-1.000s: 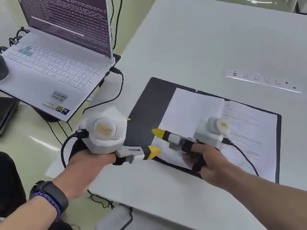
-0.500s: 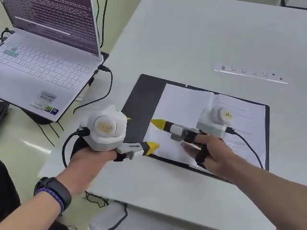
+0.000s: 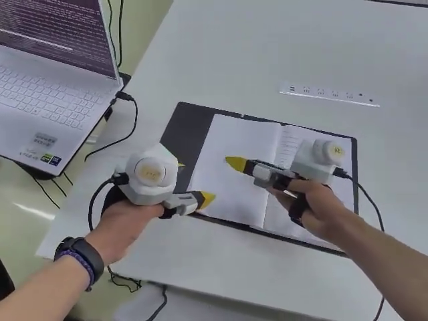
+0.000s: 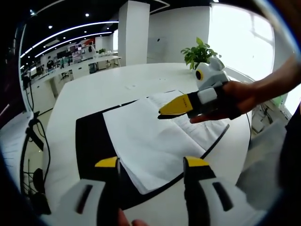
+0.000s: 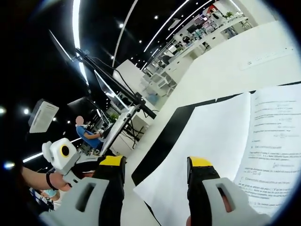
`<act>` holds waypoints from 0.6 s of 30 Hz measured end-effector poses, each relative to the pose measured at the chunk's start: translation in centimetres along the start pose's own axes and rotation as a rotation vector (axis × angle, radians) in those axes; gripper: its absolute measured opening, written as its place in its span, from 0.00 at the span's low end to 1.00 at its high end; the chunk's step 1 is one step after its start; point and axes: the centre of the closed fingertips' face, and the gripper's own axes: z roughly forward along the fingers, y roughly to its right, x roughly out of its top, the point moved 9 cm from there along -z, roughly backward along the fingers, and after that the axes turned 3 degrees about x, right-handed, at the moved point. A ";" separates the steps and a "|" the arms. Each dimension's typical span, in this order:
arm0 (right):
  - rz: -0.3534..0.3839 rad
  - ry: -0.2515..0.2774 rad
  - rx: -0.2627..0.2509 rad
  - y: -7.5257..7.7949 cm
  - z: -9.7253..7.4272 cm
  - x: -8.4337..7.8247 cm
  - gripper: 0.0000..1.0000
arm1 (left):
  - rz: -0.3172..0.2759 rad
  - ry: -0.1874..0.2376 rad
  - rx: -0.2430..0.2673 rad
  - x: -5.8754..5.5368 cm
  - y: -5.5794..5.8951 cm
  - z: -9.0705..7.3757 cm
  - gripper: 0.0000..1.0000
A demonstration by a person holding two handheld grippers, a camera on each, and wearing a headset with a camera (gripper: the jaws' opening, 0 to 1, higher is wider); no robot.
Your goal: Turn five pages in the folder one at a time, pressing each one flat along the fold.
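The folder [image 3: 182,130] lies open and flat on the smooth white table [image 3: 267,53], spread out right ahead of your left gripper [image 3: 204,198] and underneath your right gripper [image 3: 234,162]. The left one hangs at the folder's near edge, just beside the corner of the blank page [image 3: 231,137]. The right one sits over the middle of that same page, with its tips pointing back toward the left one.

Both are released, jaws spread apart with nothing between them.

The cover is matte black and rectangular. The blank sheet is plain white, and the printed page [image 5: 275,127] across the fold has fine lines of text. The jaw tips are yellow on white plastic bodies.

A second ago your right tips were at the blank page's outer edge. Now they're further in over the sheet. The left gripper's about where it was.
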 end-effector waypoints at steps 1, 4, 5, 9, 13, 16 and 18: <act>-0.008 0.002 -0.006 0.2 -0.4 0.2 0.52 | -0.003 -0.007 -0.002 -0.2 0.0 0.4 0.52; -0.020 0.008 -0.021 0.7 -1.3 0.5 0.51 | -0.006 -0.034 -0.001 -0.6 0.2 1.2 0.49; -0.021 0.013 -0.025 0.9 -1.7 0.6 0.51 | -0.004 -0.042 -0.005 -0.6 0.3 1.4 0.49; -0.022 0.023 -0.041 1.5 -2.6 0.9 0.50 | -0.021 -0.047 -0.014 -0.9 0.6 2.4 0.44; -0.005 0.032 -0.055 2.0 -3.3 0.8 0.48 | -0.060 -0.059 -0.023 -1.4 0.8 3.2 0.35; -0.010 0.027 -0.051 2.0 -3.8 0.6 0.47 | -0.063 -0.074 -0.026 -2.2 1.0 3.9 0.26; -0.003 0.020 -0.050 2.3 -4.2 0.2 0.47 | -0.067 -0.083 -0.025 -2.5 1.0 4.1 0.23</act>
